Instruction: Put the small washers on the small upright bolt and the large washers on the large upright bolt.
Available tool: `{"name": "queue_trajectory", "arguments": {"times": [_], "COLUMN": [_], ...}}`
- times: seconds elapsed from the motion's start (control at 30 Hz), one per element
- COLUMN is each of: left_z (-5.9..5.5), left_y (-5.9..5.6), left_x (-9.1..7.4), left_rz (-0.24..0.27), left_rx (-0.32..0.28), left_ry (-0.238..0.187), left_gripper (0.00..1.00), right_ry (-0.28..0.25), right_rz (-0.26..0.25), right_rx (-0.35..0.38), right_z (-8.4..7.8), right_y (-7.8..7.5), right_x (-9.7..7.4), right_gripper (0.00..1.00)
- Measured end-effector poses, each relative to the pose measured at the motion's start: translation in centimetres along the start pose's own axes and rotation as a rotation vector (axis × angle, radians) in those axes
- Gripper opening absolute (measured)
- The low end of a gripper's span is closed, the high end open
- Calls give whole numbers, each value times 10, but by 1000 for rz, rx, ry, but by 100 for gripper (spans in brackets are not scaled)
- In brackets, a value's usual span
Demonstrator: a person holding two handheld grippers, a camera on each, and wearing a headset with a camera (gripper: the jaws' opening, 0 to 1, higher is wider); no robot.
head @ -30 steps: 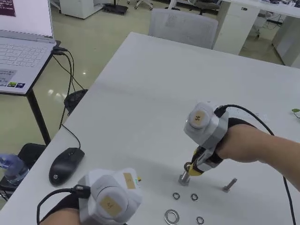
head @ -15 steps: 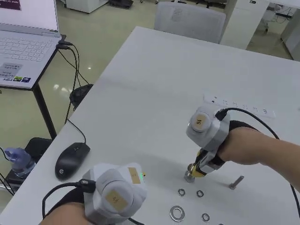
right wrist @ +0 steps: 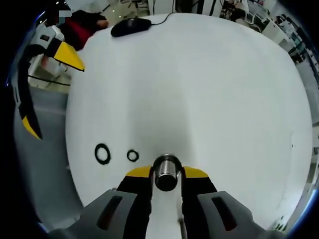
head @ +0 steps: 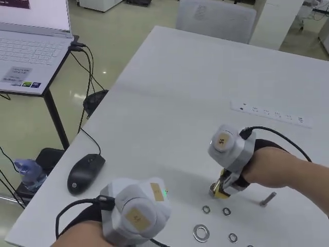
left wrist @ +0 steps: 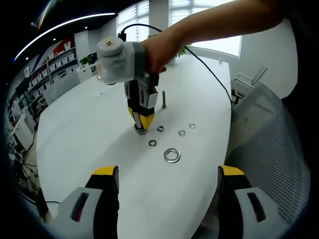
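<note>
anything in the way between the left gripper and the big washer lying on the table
Nothing visible. In the left gripper view, bare table lies between the open left gripper and the large washer. The small washers and the right gripper, closed around the large bolt, sit beyond it.

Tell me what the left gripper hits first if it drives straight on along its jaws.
Probably the white tabletop among the small washers, just past the large washer. The right gripper, closed around the large upright bolt, stands just beside that line; depth is hard to judge.

Office: laptop, mouse, chair
</note>
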State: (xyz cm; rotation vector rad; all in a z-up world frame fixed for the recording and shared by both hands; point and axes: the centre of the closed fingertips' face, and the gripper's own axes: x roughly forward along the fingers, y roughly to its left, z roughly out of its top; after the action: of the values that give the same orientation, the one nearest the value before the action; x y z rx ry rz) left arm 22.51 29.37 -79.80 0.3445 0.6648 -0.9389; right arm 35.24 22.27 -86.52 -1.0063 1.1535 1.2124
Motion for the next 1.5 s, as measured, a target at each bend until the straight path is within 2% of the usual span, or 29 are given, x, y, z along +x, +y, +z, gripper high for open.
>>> {"name": "queue_trajectory", "arguments": {"times": [0.17,0.83,1.07,1.3,1.5], "left_z": [-2,-2,-1,-1,-1], "left_y": [1,1,0,0,0], "left_x": [-1,-2,-2,-4,-8], "left_rz": [5,5,5,6,14], "left_rx": [-4,-4,-2,2,8], "left_ry": [8,13,11,12,12], "left_gripper": [80,78,78,77,77], "right_ry": [1,10,-12,-22,-54], "right_rz": [-4,-7,-6,-4,-5], "right_rx": [-3,-14,-6,-7,-38], "right_z": [-1,-5,-5,0,10], "right_y": [-1,-3,-3,-2,-1], "right_x": [4,4,1,-3,-10], "right_gripper": [22,26,34,34,35]}}
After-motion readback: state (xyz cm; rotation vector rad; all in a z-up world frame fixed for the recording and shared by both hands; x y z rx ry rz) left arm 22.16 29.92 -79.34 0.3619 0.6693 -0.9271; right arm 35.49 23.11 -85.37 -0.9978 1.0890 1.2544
